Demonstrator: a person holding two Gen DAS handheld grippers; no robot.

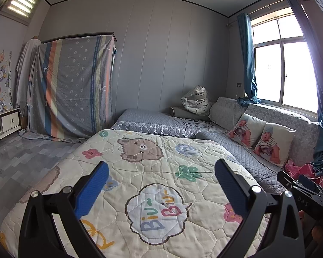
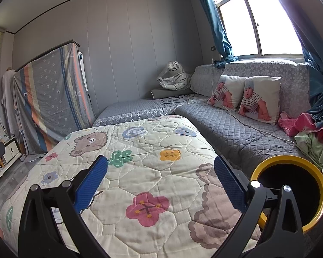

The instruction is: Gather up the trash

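A yellow-rimmed bin (image 2: 322, 195) with a dark inside stands at the lower right of the right wrist view, beside the quilted bed. My right gripper (image 2: 160, 171) is open and empty above the cartoon quilt (image 2: 152, 154), just left of the bin. My left gripper (image 1: 161, 175) is open and empty above the same quilt (image 1: 152, 154). The right gripper's body (image 1: 301, 189) shows at the right edge of the left wrist view. I see no loose trash on the quilt.
A grey quilted sofa (image 2: 236, 124) with two baby-print cushions (image 2: 260, 99) runs along the window wall. Pink and green cloth (image 2: 312, 133) is piled at its right end. A plastic-wrapped toy tiger (image 2: 174, 77) sits in the corner. A sheet-covered wardrobe (image 1: 75, 86) stands at left, tiled floor (image 1: 21, 157) beside the bed.
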